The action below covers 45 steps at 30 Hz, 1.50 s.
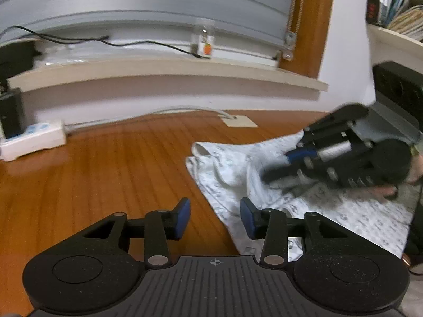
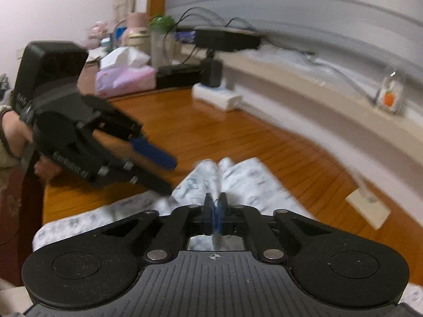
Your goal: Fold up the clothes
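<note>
Pinching a ridge of the printed white garment [image 2: 238,182] on the wooden table [image 1: 105,163], our right gripper [image 2: 215,211] controls the fold; our left gripper [image 1: 215,218] hovers spread, empty, at its edge.

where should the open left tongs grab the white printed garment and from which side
Probably the free left edge of the garment, approached from the bare wooden table side. That edge lies flat and reachable just ahead of the open left tongs, while the right tongs pinch a fold further right.
</note>
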Each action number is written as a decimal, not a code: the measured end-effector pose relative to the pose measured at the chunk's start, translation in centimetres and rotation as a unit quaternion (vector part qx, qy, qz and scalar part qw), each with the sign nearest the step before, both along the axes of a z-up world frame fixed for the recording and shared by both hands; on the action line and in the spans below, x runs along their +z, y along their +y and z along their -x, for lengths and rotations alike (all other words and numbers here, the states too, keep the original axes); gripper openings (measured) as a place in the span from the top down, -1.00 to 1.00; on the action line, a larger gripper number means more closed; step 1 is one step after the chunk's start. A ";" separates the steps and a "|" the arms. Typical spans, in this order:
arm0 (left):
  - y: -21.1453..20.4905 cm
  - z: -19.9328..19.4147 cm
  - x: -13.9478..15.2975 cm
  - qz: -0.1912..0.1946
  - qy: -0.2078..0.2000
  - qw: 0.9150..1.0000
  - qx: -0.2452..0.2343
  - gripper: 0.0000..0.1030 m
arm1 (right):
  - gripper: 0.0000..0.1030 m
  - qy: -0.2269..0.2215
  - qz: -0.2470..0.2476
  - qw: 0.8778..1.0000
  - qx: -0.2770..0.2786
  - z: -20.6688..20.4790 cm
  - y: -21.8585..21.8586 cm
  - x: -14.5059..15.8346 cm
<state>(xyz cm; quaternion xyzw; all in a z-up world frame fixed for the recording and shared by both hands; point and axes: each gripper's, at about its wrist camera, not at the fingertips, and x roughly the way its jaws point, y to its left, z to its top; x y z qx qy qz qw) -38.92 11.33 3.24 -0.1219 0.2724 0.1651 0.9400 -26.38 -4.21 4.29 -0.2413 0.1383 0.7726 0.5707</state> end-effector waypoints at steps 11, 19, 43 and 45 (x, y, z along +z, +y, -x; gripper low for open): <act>2.4 -5.0 0.1 0.004 0.022 1.000 0.021 0.27 | 0.95 0.035 -0.091 0.994 -0.049 -2.1 -0.5 4.2; 6.3 -7.6 0.8 0.004 0.014 0.995 0.100 0.44 | 0.95 0.033 -0.067 0.997 -0.017 0.2 -0.8 2.5; 4.4 -9.7 4.6 0.011 -0.037 0.994 0.107 -0.68 | 0.02 0.027 -0.023 0.994 -0.102 -7.2 -6.9 0.2; 3.2 -12.1 4.7 0.015 -0.038 0.996 0.085 -0.87 | 0.02 0.030 -0.022 0.990 -0.136 -9.9 -9.1 0.0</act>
